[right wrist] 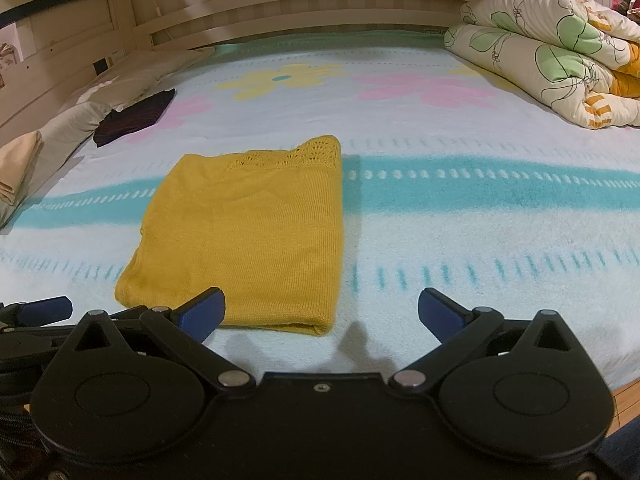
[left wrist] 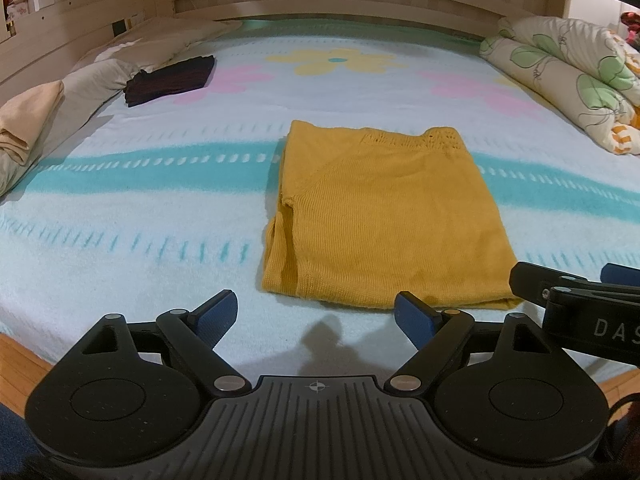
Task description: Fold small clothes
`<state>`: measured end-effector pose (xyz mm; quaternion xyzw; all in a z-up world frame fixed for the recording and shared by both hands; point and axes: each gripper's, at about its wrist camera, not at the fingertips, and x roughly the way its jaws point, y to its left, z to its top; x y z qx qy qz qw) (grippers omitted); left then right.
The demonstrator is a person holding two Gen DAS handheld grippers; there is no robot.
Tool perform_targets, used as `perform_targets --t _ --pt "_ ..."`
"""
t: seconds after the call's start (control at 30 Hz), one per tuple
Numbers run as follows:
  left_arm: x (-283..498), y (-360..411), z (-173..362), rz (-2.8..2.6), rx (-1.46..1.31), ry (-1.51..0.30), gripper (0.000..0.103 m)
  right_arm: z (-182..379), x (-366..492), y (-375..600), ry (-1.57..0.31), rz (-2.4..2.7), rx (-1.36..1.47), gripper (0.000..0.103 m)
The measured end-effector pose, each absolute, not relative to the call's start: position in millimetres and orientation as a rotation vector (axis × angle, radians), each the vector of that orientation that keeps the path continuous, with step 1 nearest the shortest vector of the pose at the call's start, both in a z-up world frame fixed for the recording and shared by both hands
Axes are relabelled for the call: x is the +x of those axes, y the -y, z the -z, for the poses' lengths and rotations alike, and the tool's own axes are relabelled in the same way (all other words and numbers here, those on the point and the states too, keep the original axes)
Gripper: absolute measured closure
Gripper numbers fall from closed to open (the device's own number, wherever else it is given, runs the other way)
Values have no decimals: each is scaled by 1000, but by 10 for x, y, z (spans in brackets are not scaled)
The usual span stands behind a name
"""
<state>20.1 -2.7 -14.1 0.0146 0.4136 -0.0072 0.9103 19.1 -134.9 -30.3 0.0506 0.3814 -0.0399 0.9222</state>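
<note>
A mustard-yellow knit garment lies flat on the bed, folded into a tall rectangle with a lace edge at its far end. My left gripper hovers just short of the garment's near hem, open, with nothing between its blue pads. My right gripper is open too, near the garment's near right corner, with nothing between its pads. The right gripper's black arm shows at the right of the left wrist view, and the left gripper's fingers show at the left of the right wrist view.
The bed is covered by a pale blue blanket with teal stripes and flowers. A dark folded garment lies at the far left beside beige pillows. A rolled floral quilt sits at the far right. A wooden headboard stands behind.
</note>
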Motion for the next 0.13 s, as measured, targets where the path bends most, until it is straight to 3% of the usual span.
perform_targets --t 0.13 --pt "200 35 134 18 30 -852 20 301 192 1352 -783 83 105 1"
